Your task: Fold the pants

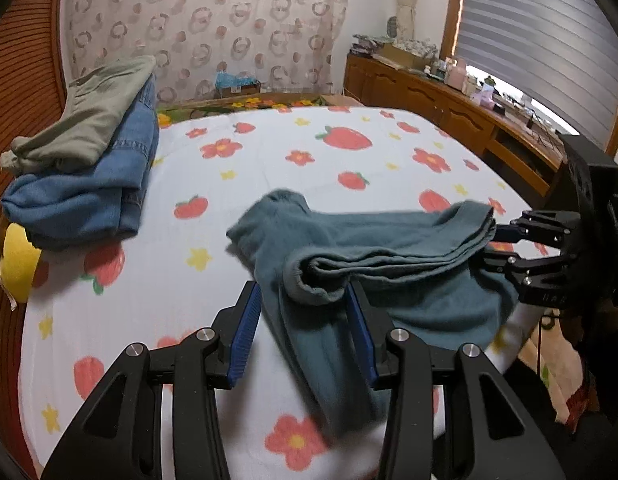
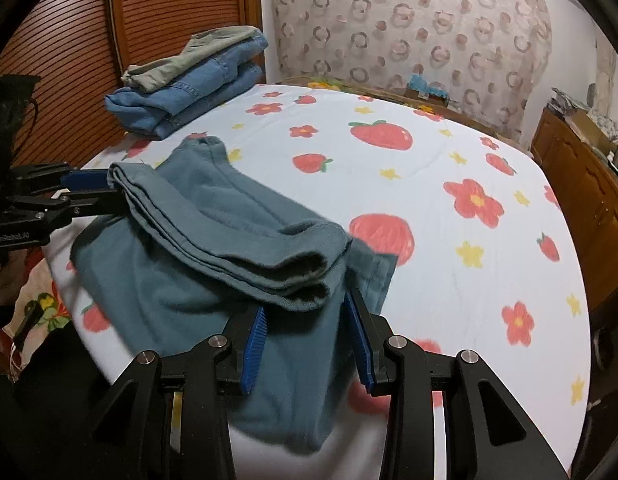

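Strawberry-print bed point(image 1: 349, 152): teal pants point(image 1: 389, 256) half folded, left gripper point(image 1: 305, 320) and right gripper point(image 2: 305, 340) fingers spread, cuffs between them, grip uncertain; final fold remains

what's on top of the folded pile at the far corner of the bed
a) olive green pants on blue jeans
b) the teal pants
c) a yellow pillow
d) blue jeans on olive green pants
a: the olive green pants lie on top of the folded blue jeans, while the teal pants are near the front edge of the bed.
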The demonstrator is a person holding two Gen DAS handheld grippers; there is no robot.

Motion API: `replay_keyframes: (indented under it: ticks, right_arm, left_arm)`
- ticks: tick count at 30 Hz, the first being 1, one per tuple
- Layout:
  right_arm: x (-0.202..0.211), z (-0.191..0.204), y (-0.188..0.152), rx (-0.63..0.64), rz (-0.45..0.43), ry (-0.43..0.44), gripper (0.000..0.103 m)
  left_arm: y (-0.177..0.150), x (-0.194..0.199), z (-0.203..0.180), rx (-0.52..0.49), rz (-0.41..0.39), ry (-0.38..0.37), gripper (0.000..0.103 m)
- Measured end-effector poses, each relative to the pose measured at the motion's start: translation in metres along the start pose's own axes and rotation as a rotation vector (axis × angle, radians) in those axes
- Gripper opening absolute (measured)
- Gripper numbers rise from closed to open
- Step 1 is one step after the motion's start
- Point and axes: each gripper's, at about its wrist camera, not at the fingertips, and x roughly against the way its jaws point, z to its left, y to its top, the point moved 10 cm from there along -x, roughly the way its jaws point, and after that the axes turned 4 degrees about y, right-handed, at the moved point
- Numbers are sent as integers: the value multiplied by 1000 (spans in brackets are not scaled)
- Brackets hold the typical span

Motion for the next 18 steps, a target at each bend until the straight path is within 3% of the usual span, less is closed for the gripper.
replay_keyframes:
  ticks: [5,18]
  right_arm:
    - [-6,-6,11,3,-3,-9,40]
    - [-19,-24,32,-69,-32,74,39]
  left_arm:
    - [10,-8,5,16,-5,12,45]
    - [14,-22,13,73,-1,8,45]
